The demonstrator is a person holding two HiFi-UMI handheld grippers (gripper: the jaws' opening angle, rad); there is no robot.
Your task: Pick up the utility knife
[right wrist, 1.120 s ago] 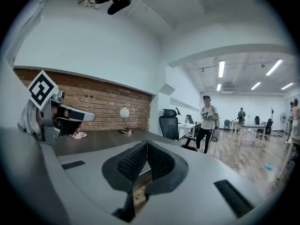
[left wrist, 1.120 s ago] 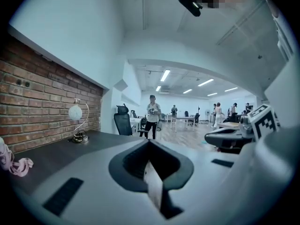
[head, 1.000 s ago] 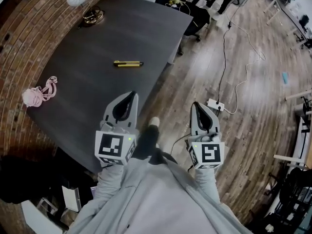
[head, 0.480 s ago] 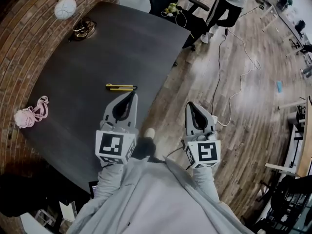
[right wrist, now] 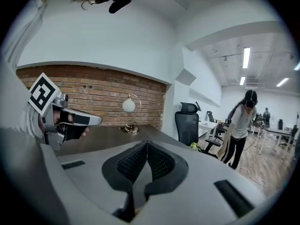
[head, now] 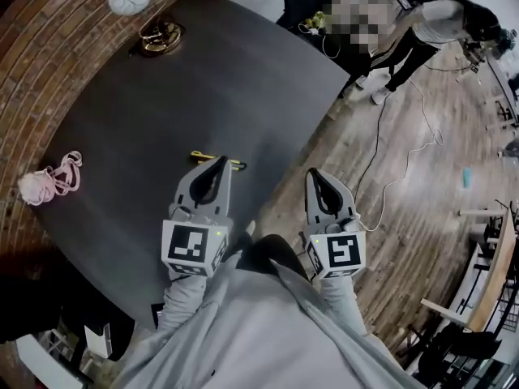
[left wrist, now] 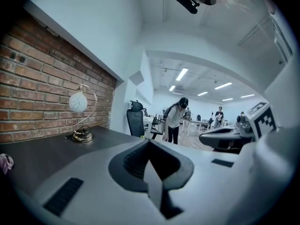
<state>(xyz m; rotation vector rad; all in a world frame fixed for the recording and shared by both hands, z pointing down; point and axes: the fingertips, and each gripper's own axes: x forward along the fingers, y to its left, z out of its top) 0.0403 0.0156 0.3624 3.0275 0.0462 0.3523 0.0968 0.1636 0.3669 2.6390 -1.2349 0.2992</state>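
The yellow and black utility knife [head: 217, 160] lies flat on the dark table [head: 146, 112], near its right-hand edge. In the head view my left gripper [head: 220, 161] hovers over the table with its tip right at the knife, partly hiding it; its jaws are shut with nothing between them. My right gripper [head: 315, 174] is shut and empty too, out past the table's edge above the wooden floor. Neither gripper view shows the knife. The left gripper [right wrist: 70, 118] appears at the left of the right gripper view, and the right gripper [left wrist: 225, 138] at the right of the left gripper view.
A globe lamp [head: 138, 6] on a brass base stands at the table's far corner by the brick wall [head: 32, 63]. A pink bundle of cord [head: 42, 182] lies at the left edge. A black office chair [left wrist: 137, 121] and a standing person [head: 422, 35] are beyond the table, with cables on the floor.
Both grippers have moved forward toward the table. The left one's tip now reaches the knife, which lay well ahead of it before. The jaws stayed shut.
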